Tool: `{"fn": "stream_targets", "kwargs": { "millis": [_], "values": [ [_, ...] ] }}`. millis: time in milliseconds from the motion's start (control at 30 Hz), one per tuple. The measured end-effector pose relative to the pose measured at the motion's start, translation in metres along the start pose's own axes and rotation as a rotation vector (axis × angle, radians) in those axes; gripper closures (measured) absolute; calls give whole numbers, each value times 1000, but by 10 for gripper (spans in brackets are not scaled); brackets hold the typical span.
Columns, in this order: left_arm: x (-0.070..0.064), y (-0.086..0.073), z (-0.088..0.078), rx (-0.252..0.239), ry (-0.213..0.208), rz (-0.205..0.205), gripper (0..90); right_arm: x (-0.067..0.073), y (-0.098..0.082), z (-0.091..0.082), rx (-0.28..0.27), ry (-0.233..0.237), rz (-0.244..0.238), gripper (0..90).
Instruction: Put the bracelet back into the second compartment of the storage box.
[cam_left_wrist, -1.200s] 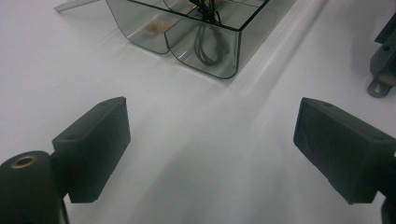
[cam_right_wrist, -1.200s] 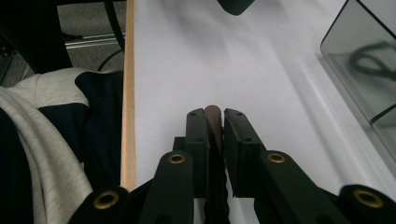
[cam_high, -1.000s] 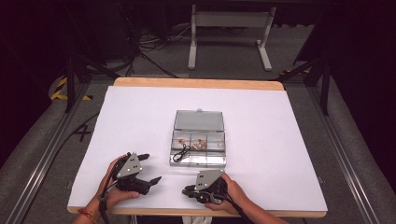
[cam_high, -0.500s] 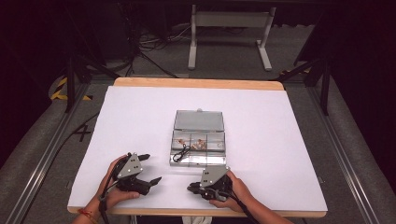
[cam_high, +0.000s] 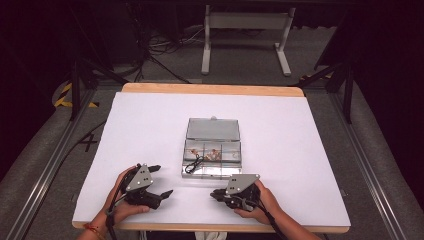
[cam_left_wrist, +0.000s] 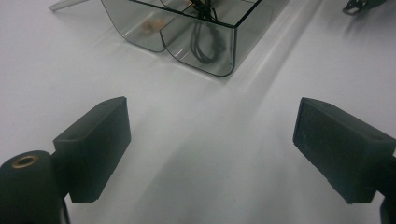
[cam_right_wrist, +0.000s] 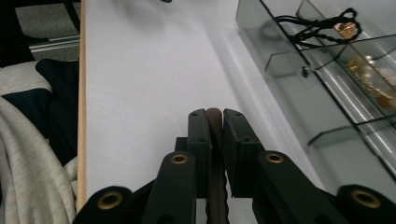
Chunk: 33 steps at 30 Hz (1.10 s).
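Brown strip (cam_right_wrist: 214, 122) – a thin, stiff-looking piece – sits clamped between the black pads of my right gripper (cam_right_wrist: 214, 114). Its long axis runs along the jaws and it points straight out ahead, with the rounded tip level with the pad ends. Lower down its edge looks ridged or twisted. It hovers over the near part of the white table (cam_high: 150, 125), close to the wooden edge (cam_right_wrist: 83, 93).

My left gripper (cam_left_wrist: 212, 126) holds its jaws wide, with nothing between the matte, blocky pads but smooth white surface.

Just beyond both stands a clear plastic box (cam_high: 212, 173) – rectangular, with rounded corners and thin dividers. A black cord (cam_right_wrist: 303, 25) lies coiled in one near corner compartment, with small gold-coloured pieces (cam_right_wrist: 369, 70) next to it. The flat lid (cam_high: 213, 129) lies open behind.
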<state>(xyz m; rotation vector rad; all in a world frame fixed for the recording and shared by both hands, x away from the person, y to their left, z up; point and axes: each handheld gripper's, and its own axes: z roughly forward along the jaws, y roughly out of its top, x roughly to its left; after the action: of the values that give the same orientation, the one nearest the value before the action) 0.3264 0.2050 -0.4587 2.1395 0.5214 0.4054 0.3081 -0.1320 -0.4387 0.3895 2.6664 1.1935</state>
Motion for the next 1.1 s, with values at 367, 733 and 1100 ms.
{"fn": "stream_targets", "kwargs": {
  "millis": [367, 733, 1100],
  "values": [
    [0, 0, 1, 6, -2, 10, 119, -3, 0, -6, -7, -15, 6, 816],
    [-1, 1, 2, 17, 0, 9, 119, -5, 0, -8, -20, -25, 11, 816],
    [-1, 1, 2, 24, -5, 11, 118, -9, -1, 7, 27, -2, 14, 835]
  ]
}}
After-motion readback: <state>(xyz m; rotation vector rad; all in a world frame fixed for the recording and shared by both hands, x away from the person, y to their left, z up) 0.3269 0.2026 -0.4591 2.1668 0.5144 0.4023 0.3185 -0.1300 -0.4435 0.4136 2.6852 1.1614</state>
